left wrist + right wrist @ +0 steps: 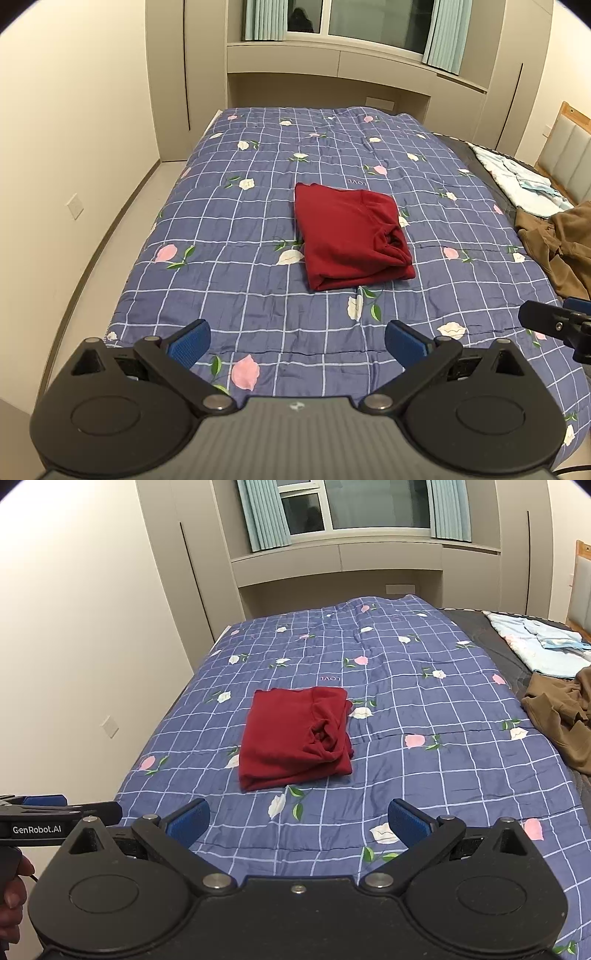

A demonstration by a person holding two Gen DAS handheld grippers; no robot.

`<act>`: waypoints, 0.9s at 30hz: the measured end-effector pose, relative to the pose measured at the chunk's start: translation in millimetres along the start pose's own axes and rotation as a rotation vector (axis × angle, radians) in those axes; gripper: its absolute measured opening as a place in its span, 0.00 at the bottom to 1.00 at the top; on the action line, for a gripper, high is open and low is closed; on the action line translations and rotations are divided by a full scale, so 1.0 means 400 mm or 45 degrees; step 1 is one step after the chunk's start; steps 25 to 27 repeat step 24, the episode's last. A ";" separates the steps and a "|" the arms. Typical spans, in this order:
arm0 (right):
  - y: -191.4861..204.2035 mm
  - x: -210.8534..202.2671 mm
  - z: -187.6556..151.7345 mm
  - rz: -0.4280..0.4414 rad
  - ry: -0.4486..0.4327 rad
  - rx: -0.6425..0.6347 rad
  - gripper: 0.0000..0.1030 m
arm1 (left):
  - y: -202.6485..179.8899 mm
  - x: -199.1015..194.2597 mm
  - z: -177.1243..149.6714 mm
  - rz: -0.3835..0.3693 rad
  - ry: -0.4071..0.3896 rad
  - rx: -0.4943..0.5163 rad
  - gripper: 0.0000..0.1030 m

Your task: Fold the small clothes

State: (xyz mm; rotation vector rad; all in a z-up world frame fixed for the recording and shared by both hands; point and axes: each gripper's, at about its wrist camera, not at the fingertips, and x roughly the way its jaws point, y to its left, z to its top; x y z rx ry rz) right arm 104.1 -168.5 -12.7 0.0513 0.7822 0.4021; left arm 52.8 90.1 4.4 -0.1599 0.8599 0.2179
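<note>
**Red Top Folded, Brown Clothes Waiting on the Right**

The red top [351, 240] lay folded in the middle of the blue flower quilt [229, 206]. It was a neat block with its long side running from near to far. A bunched bit (maybe a sleeve or the neck hole) sat at its near right corner.

Both tongs were empty. The left gripper [297, 343] had its blue pads [188, 341] spread wide apart, pinching nothing. The right gripper [298, 822] was the same — wide open and holding nothing. Both hung over the near edge of the bed, well apart from the red top, which lay straight ahead and farther away.

The red top looked done, so the next piece was likely the brown clothes [561, 716]. That heap lay crumpled at the right edge of the bed, on the right of the red top. It sat ahead and to the right of both tongs. The right gripper was on that side — so it was the nearer one and should probably reach first. The heap had no clear long side yet, since it was all scrunched up.

Some light blue cloth [543, 646] lay farther off on the right, near the headboard. A hand [13, 897] showed at the left edge of the right view, holding the left tool.
</note>
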 end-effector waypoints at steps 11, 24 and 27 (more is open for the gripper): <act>-0.002 -0.001 -0.003 0.010 0.005 0.000 0.99 | -0.001 -0.004 -0.003 -0.002 0.003 -0.009 0.99; -0.009 0.000 -0.007 0.019 0.011 -0.001 0.99 | -0.023 -0.002 0.002 -0.049 0.025 0.001 0.99; -0.009 0.000 -0.007 0.019 0.011 -0.001 0.99 | -0.023 -0.002 0.002 -0.049 0.025 0.001 0.99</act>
